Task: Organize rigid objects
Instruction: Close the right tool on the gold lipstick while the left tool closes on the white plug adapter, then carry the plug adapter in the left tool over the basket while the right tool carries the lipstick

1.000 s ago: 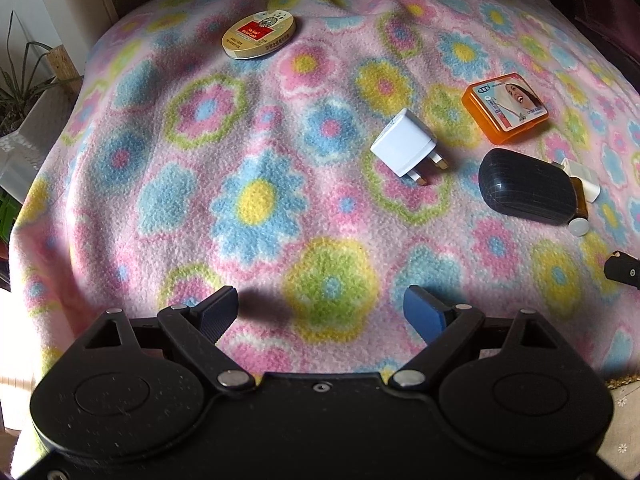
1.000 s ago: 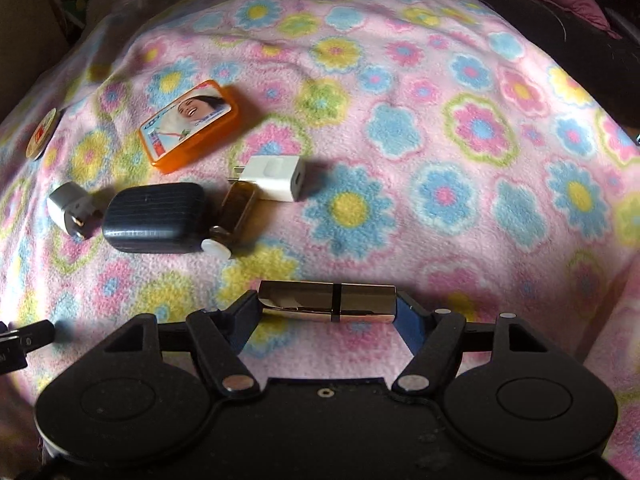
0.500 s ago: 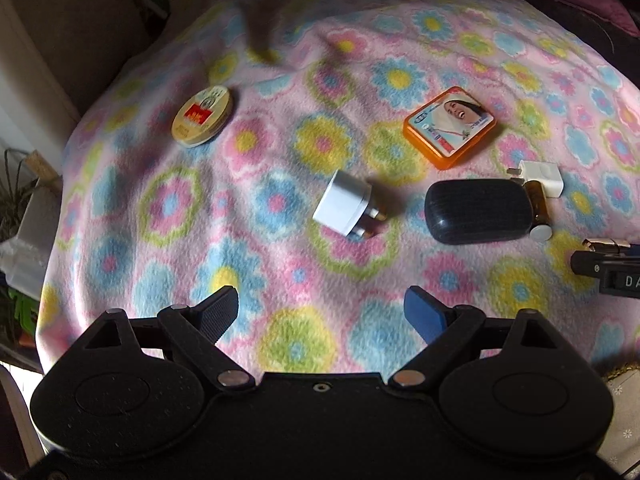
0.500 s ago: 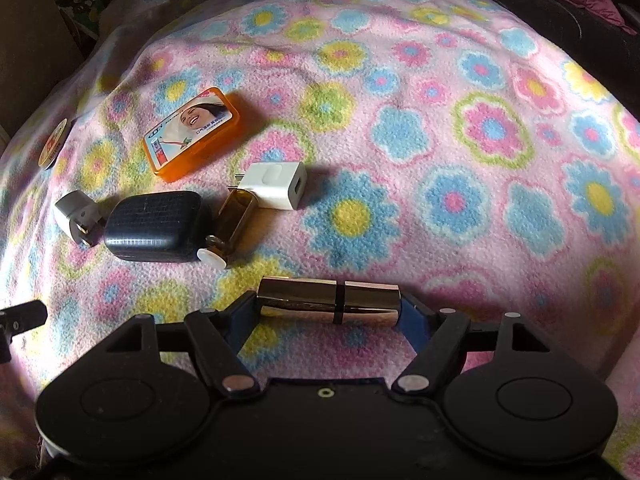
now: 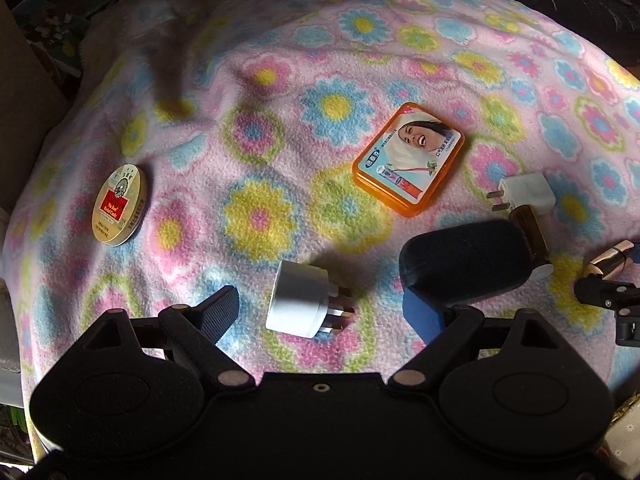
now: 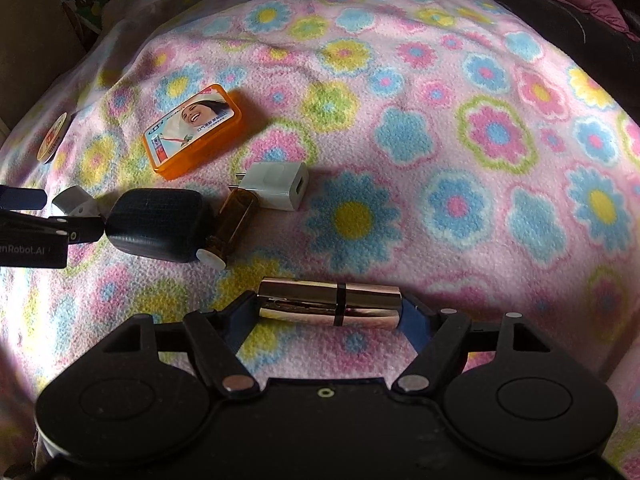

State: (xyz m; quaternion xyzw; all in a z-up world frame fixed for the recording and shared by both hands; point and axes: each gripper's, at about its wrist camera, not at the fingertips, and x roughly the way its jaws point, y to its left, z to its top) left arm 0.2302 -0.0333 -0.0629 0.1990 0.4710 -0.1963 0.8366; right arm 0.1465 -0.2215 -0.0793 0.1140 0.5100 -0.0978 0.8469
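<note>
My left gripper (image 5: 322,312) is open, its fingers on either side of a white three-pin plug adapter (image 5: 298,305) lying on the flowered blanket (image 5: 256,216). My right gripper (image 6: 328,308) is shut on a rose-gold lipstick tube (image 6: 329,302), held crosswise just above the blanket. A black ribbed case (image 5: 464,266) lies right of the adapter, with an amber vial (image 6: 232,222) and a white USB charger (image 6: 278,185) beside it. An orange box with a woman's face (image 5: 410,158) lies farther back.
A round yellow tin (image 5: 119,204) sits at the blanket's left. The blanket drops away at the left and far edges into dark clutter. The left gripper shows at the left edge of the right wrist view (image 6: 32,232).
My left gripper moved forward and down so that the white plug adapter now lies between its open fingers. The right gripper still holds the lipstick and shifted only slightly.
</note>
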